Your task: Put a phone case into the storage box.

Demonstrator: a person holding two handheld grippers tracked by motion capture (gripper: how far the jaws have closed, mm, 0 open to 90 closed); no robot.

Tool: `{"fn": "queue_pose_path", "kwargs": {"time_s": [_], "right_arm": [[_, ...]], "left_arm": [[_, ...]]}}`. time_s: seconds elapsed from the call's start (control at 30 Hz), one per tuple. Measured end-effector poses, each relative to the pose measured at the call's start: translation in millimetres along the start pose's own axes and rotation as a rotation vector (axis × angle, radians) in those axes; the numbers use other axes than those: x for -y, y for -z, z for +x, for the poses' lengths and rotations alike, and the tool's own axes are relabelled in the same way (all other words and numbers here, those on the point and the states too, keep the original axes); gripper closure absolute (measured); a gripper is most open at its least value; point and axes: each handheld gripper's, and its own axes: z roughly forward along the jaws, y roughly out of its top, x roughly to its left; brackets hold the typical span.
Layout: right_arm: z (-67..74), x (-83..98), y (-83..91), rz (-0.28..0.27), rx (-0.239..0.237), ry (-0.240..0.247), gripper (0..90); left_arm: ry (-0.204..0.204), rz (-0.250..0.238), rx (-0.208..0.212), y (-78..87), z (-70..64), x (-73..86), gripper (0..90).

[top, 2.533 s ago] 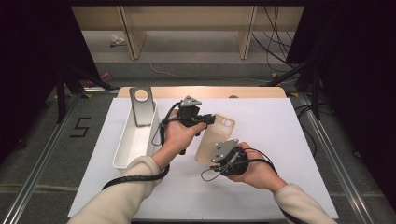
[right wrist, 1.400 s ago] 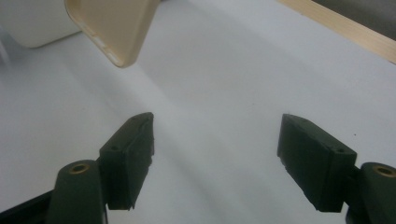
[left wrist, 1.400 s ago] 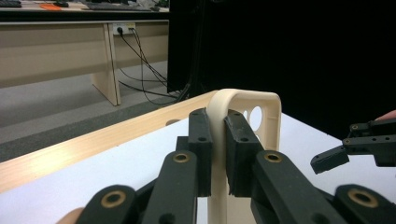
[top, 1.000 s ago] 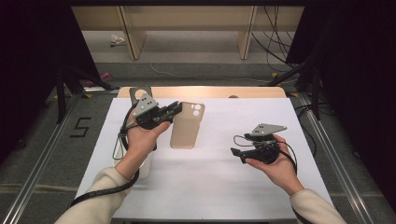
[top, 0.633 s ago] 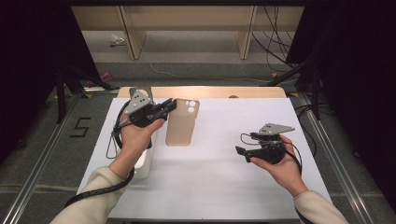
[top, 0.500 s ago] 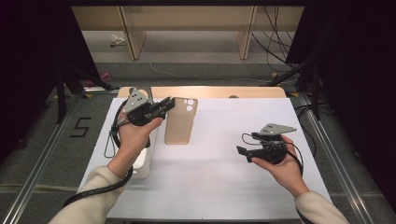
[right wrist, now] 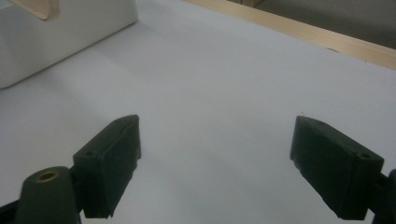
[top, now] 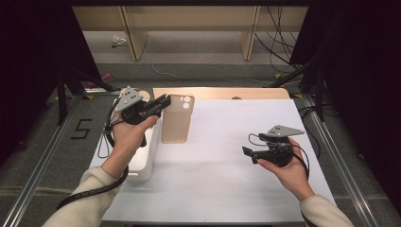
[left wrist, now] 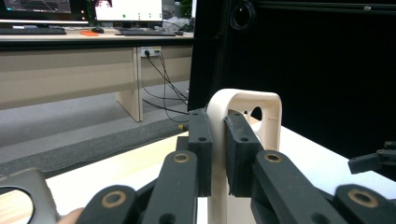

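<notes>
A beige phone case (top: pixel 177 120) hangs above the table's left half, camera cut-out at its far end. My left gripper (top: pixel 163 101) is shut on its near-left edge; in the left gripper view the pads clamp the case's rim (left wrist: pixel 243 107) between the fingertips of the left gripper (left wrist: pixel 218 149). My right gripper (top: pixel 248 155) hovers low over the white sheet at the right, pointing left. Its jaws have just been opening and stand wide apart with nothing between them; in the right gripper view the right gripper (right wrist: pixel 215 163) frames only bare sheet.
A long white tray (top: pixel 142 161) lies along the left edge of the white sheet (top: pixel 227 189), just under my left hand, and its wall (right wrist: pixel 56 37) shows in the right gripper view. A wooden table edge (top: pixel 246 93) runs along the back. Cables trail from both grippers.
Earlier both hands met at the middle around the case. The left gripper has since carried it left and slightly up, next to the tray. The right hand has drawn off to the right.
</notes>
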Motion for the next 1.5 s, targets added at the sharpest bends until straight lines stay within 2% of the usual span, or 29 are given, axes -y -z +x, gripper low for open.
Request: {"fn": "queue_pose_path", "kwargs": {"time_s": [0.33,1.5], "right_arm": [[-2.4,1.9,3.5,-0.01,0.026,-0.015,16.3],[-4.5,4.3,8.2,-0.027,0.042,-0.025,16.3]], "left_arm": [[0.002,-0.004,-0.014,5.2,8.6,-1.8,82.2],[-0.005,-0.008,-0.067,13.5,32.9,-5.9,82.2]]}}
